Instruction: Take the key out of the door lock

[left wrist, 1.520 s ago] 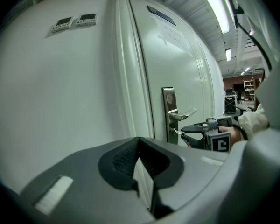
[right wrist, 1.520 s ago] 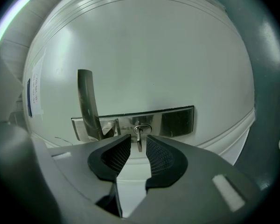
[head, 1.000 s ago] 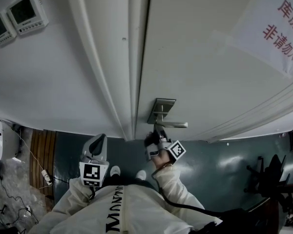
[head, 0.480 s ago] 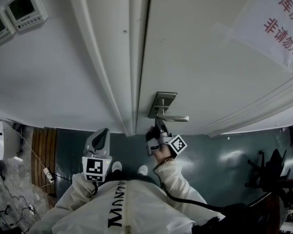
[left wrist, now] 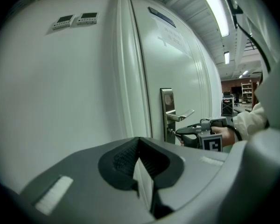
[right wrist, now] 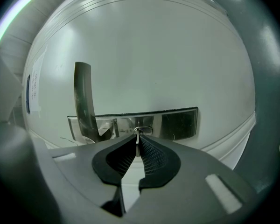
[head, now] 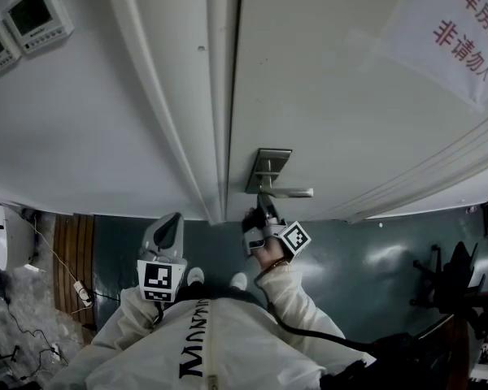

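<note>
A small silver key (right wrist: 137, 136) sticks out of the steel lock plate (right wrist: 177, 122) of a white door (head: 325, 96), just beside the lever handle (right wrist: 84, 97). My right gripper (right wrist: 137, 143) points straight at the plate, and its ribbed pads pinch the key's head between their tips. In the head view the right gripper (head: 263, 210) sits right under the handle (head: 289, 192). My left gripper (head: 169, 234) hangs back near the person's chest, well away from the door. Its jaws (left wrist: 139, 155) are shut with nothing in them, and from there I see the right gripper (left wrist: 177, 133) at the lock.
The door frame (head: 215, 96) runs just left of the lock. Two wall controllers (head: 24, 19) hang on the white wall to the left. A paper notice (head: 464, 31) is taped to the door at upper right. A chair (head: 455, 283) stands on the dark floor at right.
The head camera has shifted a little. The right gripper stays at the lock under the handle, and the left gripper has barely moved.
</note>
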`<state>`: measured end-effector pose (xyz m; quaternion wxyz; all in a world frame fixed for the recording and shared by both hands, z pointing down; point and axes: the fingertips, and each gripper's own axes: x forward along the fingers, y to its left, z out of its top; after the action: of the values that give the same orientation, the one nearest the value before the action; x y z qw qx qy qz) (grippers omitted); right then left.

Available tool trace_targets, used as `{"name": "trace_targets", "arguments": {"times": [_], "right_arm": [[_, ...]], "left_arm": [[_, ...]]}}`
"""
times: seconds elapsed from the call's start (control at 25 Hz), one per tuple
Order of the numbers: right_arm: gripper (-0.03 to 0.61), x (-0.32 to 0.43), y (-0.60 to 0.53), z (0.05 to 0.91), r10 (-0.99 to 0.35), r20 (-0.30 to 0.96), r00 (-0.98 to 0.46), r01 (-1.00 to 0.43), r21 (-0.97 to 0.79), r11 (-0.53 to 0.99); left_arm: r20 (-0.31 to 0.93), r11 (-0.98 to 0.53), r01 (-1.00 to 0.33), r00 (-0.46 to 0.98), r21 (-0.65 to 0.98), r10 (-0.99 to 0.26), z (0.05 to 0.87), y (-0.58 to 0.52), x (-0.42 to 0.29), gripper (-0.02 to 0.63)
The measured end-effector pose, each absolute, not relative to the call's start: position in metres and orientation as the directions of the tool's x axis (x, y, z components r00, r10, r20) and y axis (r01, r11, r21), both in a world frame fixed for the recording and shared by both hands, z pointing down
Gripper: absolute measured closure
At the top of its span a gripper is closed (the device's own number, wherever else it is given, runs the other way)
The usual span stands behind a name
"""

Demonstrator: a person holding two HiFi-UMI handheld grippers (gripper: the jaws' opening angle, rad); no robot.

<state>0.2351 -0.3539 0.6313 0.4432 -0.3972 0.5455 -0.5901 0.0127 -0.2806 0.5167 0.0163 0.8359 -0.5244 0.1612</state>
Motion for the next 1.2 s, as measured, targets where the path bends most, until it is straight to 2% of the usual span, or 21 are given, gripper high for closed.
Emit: {"name": "trace_targets", "arguments": {"times": [0.4,0.92,1.2], "right_arm": [[0.557,0.233,-0.309,0.636,-0.954,-0.025,-0.299,0.098,-0.995,-0.005],[0.555,0.244,-0.277,0.630,-0.956,-0.027,-0.291,0.059,-0.998,0.010],[0.555,0.241,-0.271,0.616,-0.947,0.002,-0.321,-0.110,-0.993,0.035]], "left_arm": [[0.294,-0.455,-0.880,0.402,-0.140,-0.867,0.520,-0.278,0.008,0.614],[0.277,-0.516,-0.845,0.467,-0.139,-0.840,0.519,-0.276,0.036,0.614],[0.269,-0.523,-0.842,0.477,-0.131,-0.836,0.519,-0.277,0.037,0.614]]}}
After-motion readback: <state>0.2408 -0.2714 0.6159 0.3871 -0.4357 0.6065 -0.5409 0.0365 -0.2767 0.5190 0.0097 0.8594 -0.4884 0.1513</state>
